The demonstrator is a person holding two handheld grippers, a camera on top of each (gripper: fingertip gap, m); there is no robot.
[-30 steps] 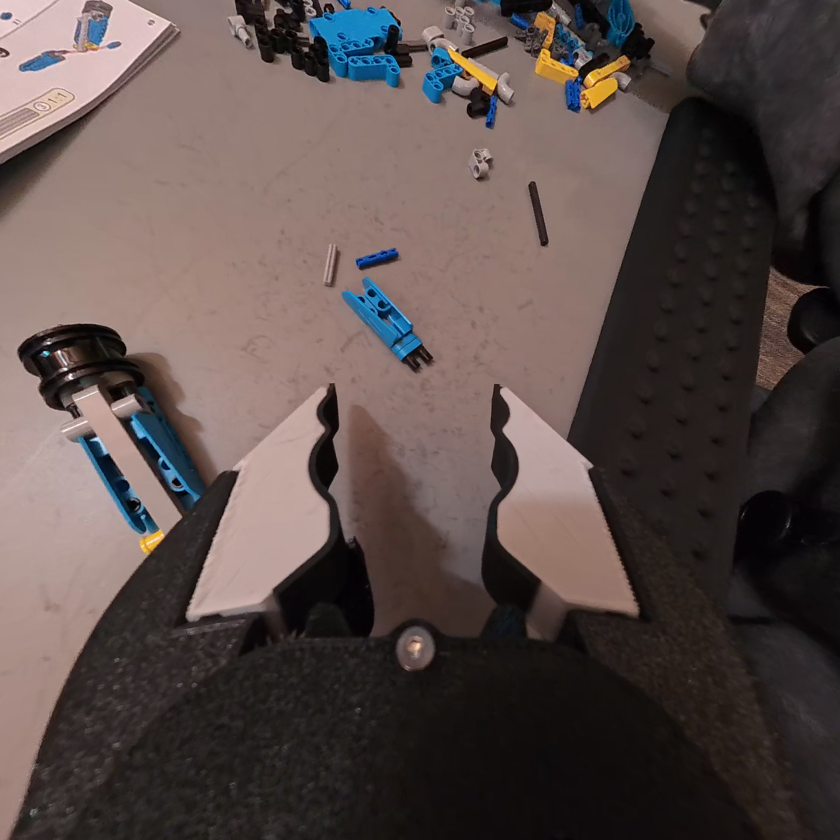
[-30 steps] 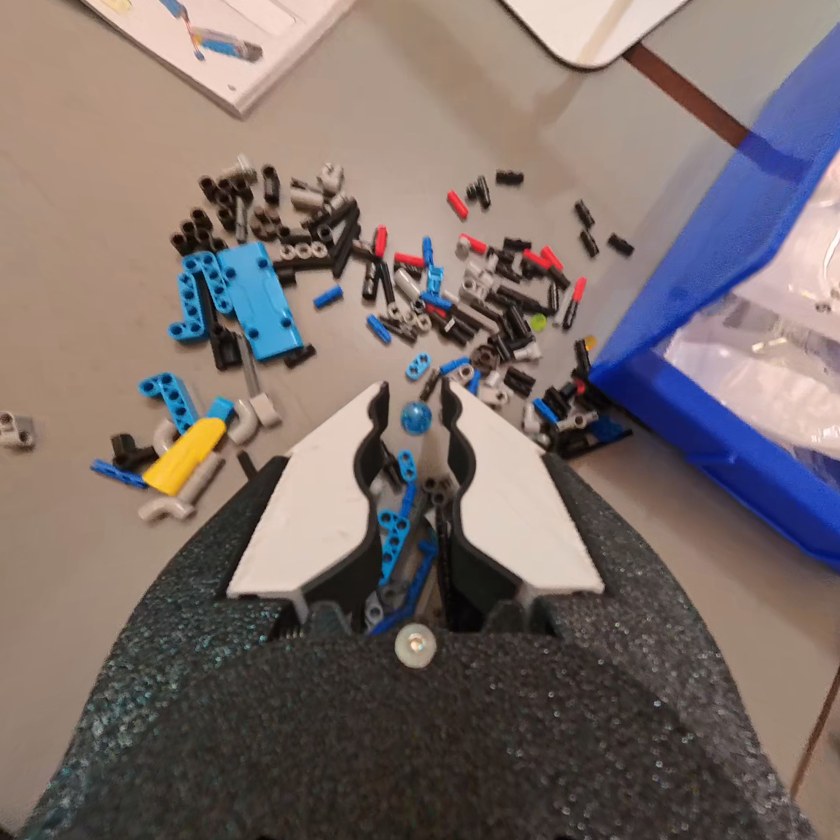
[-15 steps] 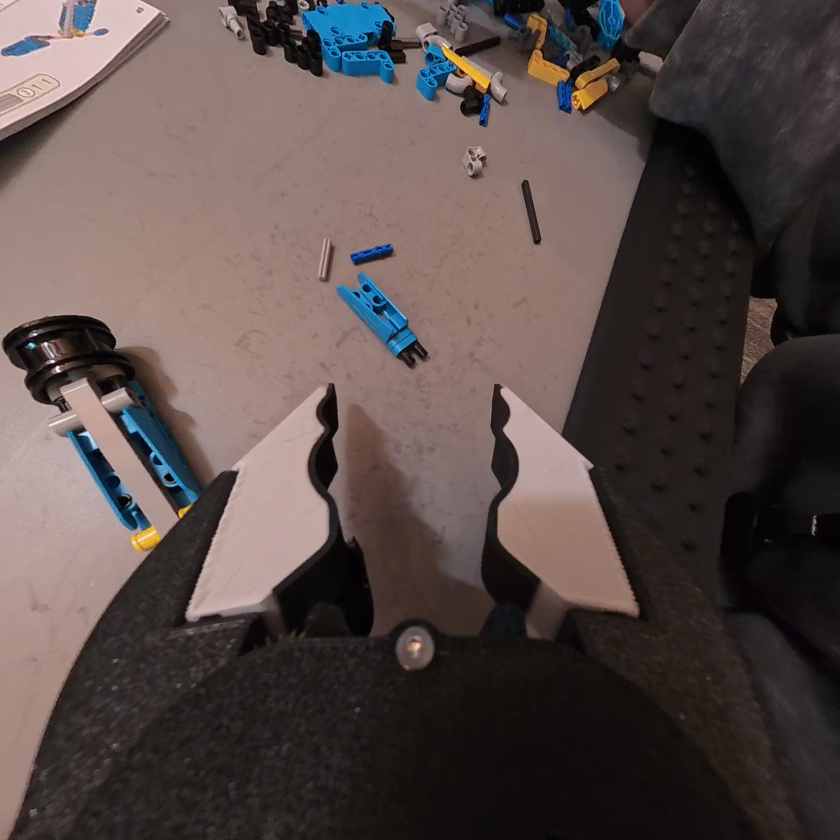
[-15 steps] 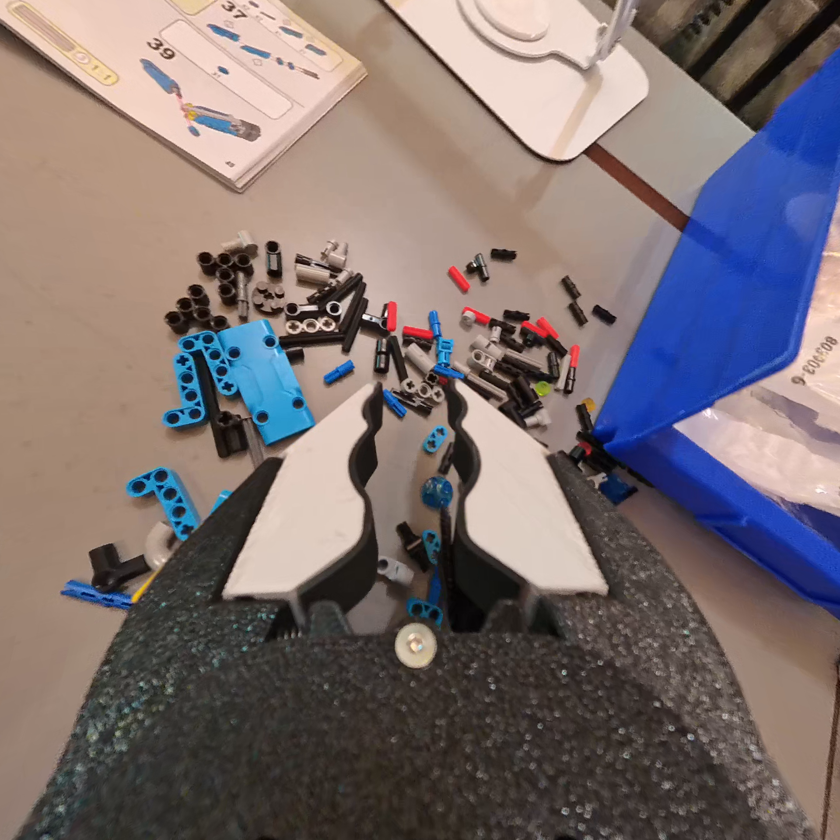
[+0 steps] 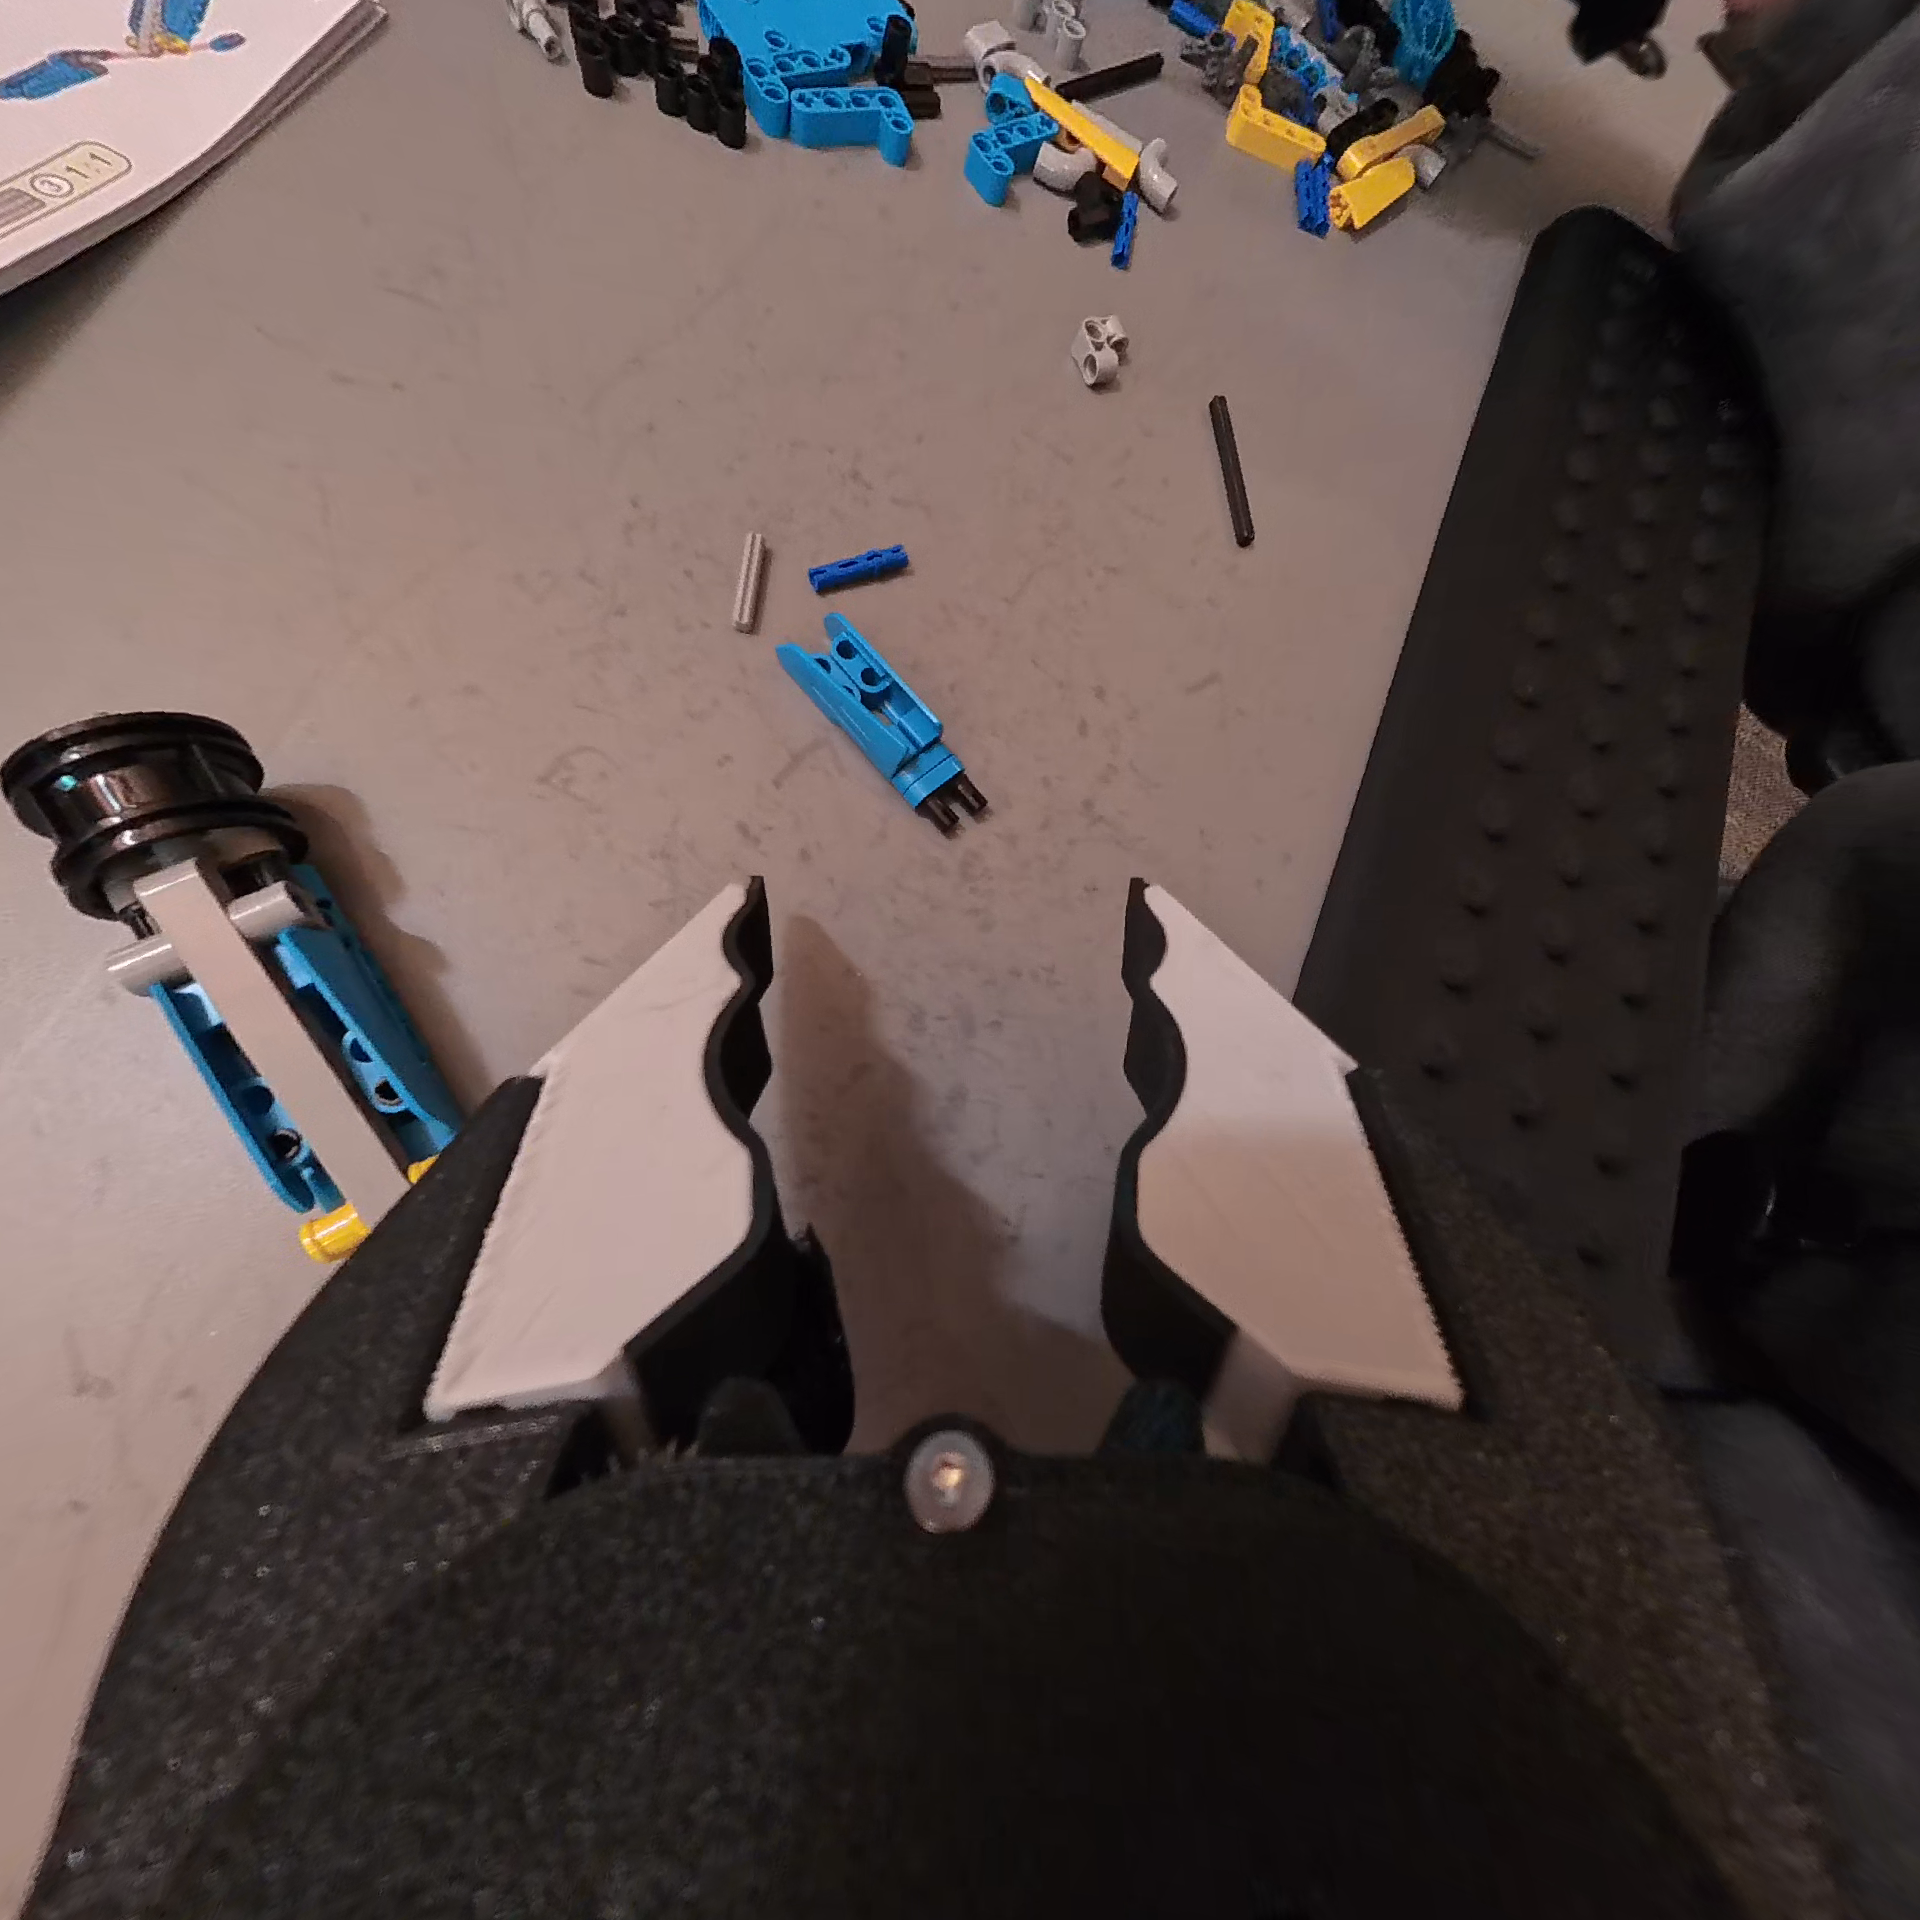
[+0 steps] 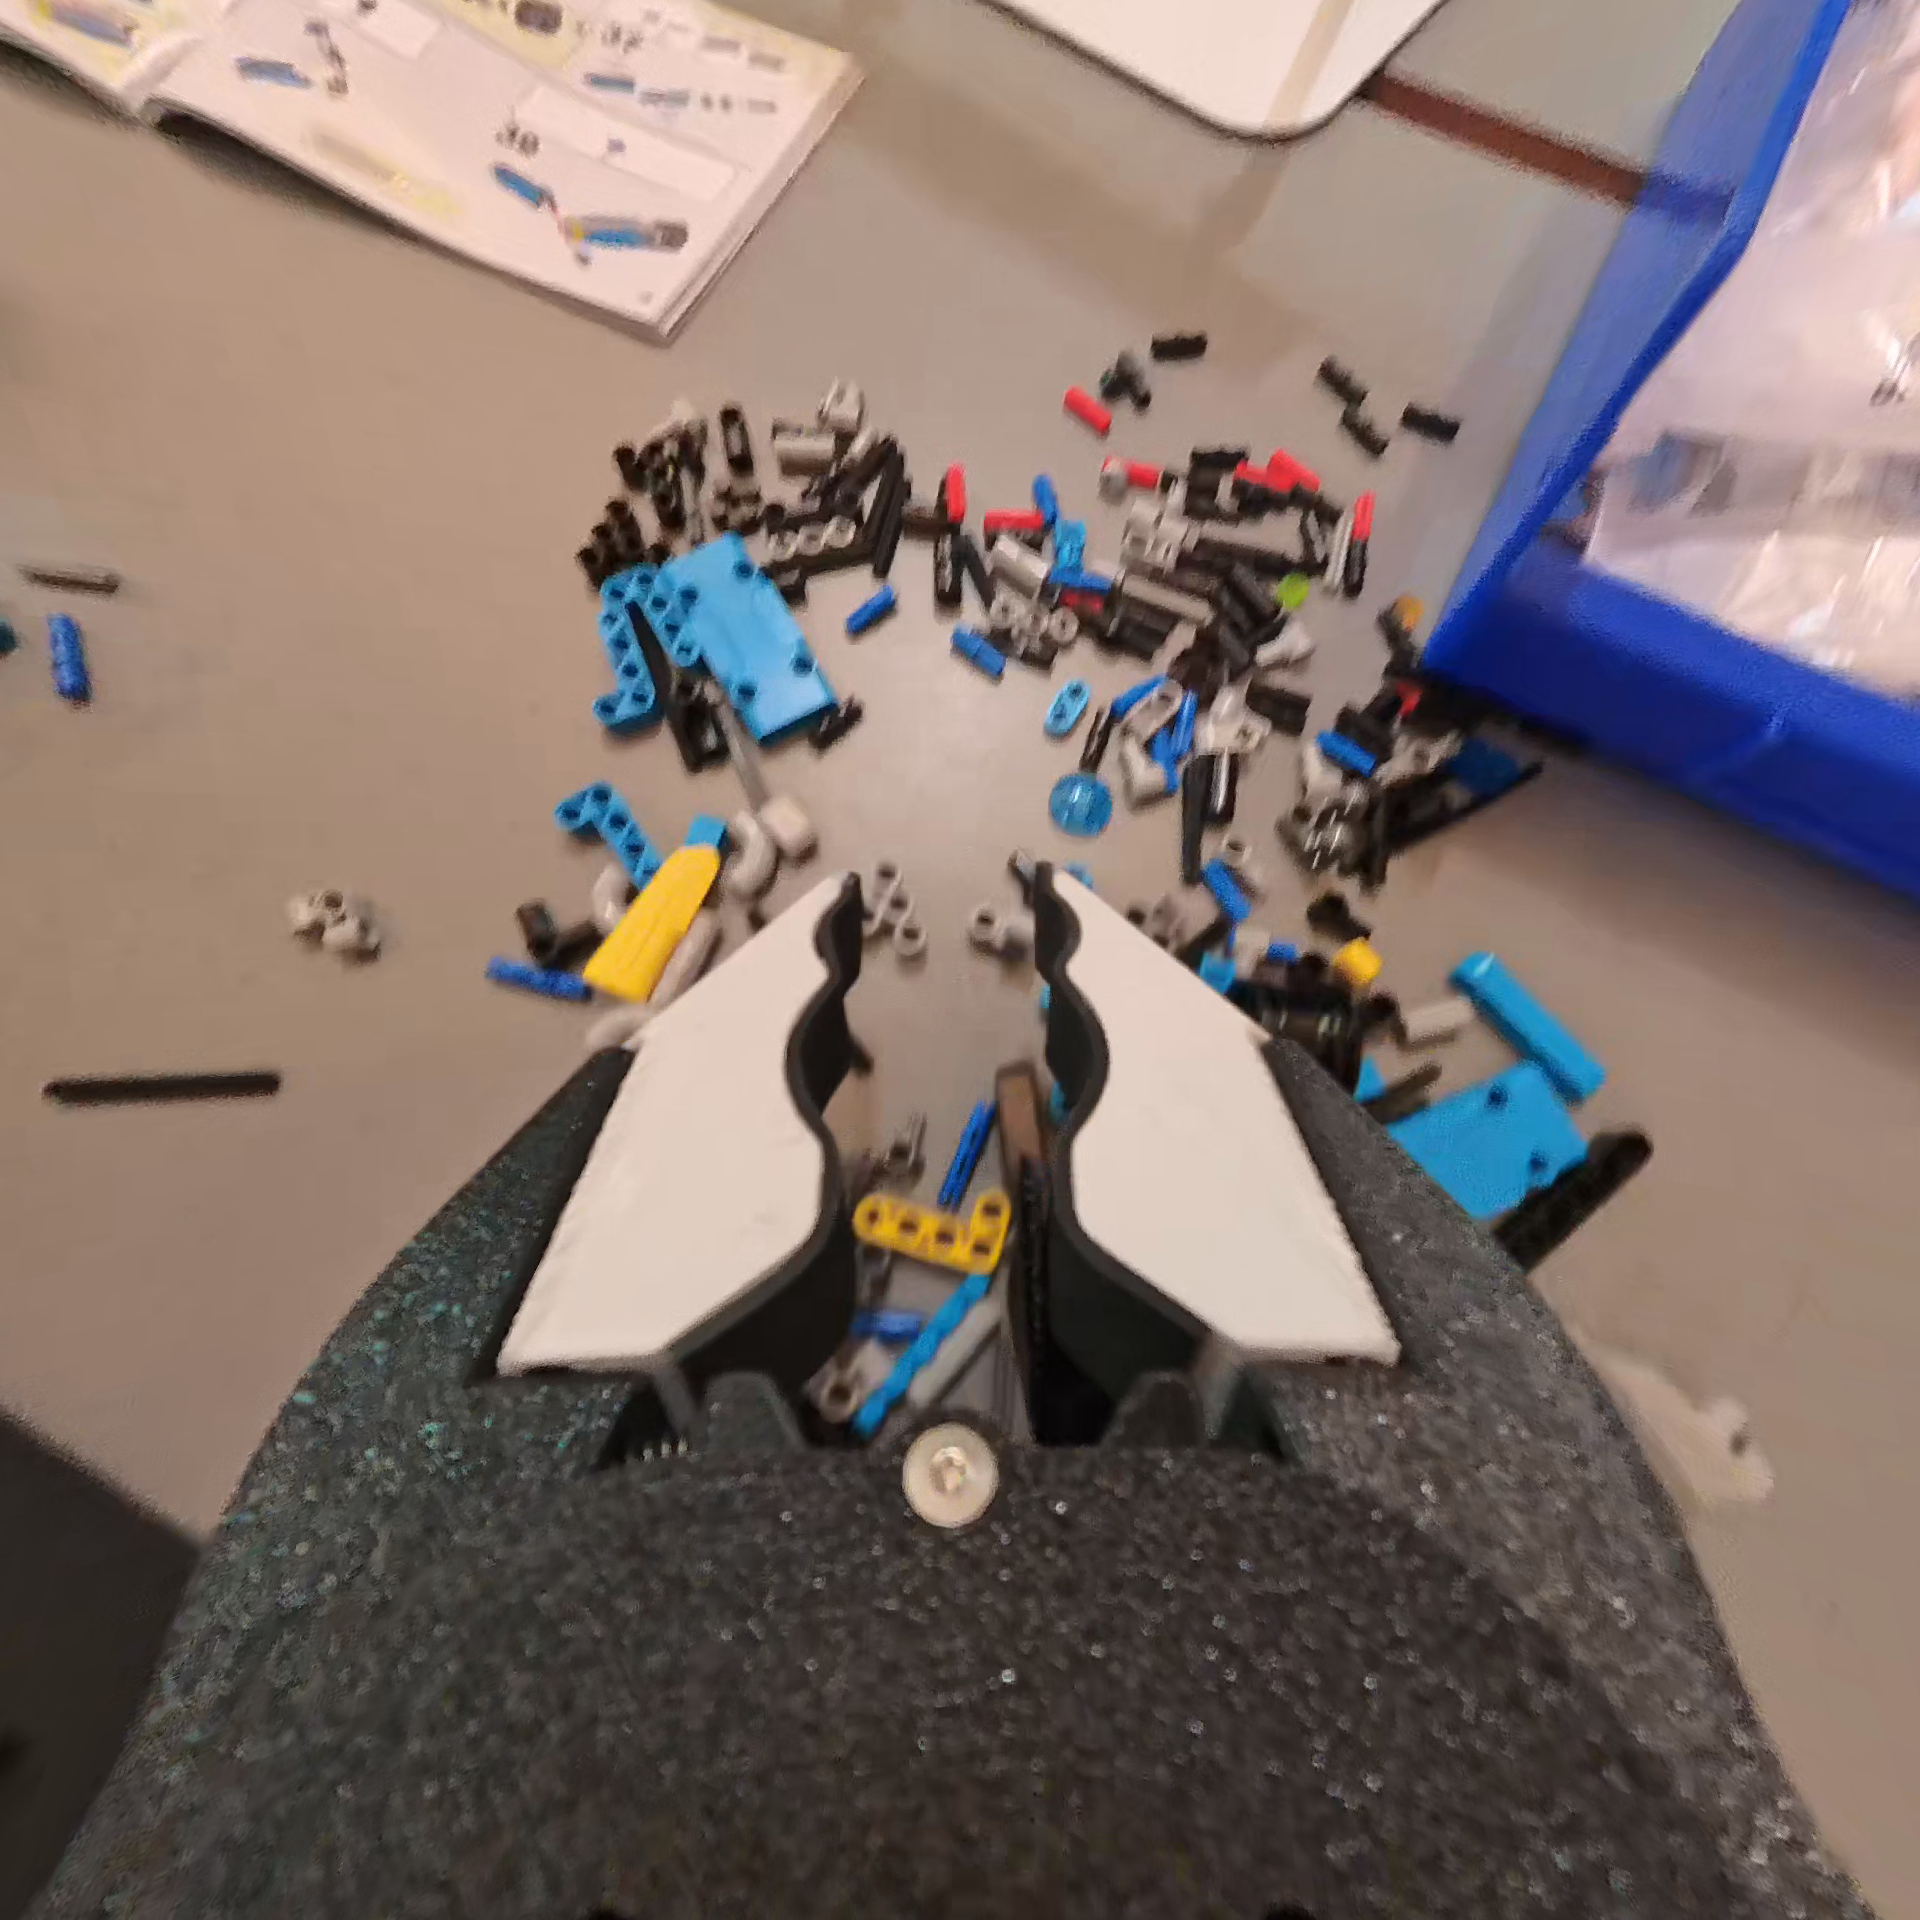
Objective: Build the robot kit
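Observation:
My left gripper [image 5: 943, 891] is open and empty above the grey table [image 5: 416, 436]. Just ahead of it lies a small light-blue assembly with black pins [image 5: 871, 717], with a dark-blue pin [image 5: 858, 568] and a grey axle [image 5: 748, 582] beyond. A partly built model with a black wheel [image 5: 135, 800] lies to its left. My right gripper [image 6: 948, 888] is open and empty above a pile of loose building parts [image 6: 1039, 623]. Small grey connectors [image 6: 899, 914] lie under its tips, and a yellow beam [image 6: 935, 1231] shows between its fingers.
An instruction booklet [image 6: 468, 135] lies at the back left. A blue bin [image 6: 1714, 582] with plastic bags stands at the right. A black axle [image 5: 1230, 470] lies alone, another black axle [image 6: 161, 1088] at left. A black studded armrest [image 5: 1538, 779] flanks the table. My left gripper is the nearer one to the grey axle [image 5: 748, 582]: about 8 cm, against 25 cm. It is also in sight in the right wrist view [image 6: 69, 575]. To reach the dark-blue pin [image 5: 858, 568] in a straight line is about 9 cm for my left fingers, about 20 cm for my right. Look for it in the right wrist view [image 6: 57, 656] too.
My right gripper has drawn back and upward over the pile, its jaws have opened wider, and the view has shifted left. My left gripper has barely moved and stays open.

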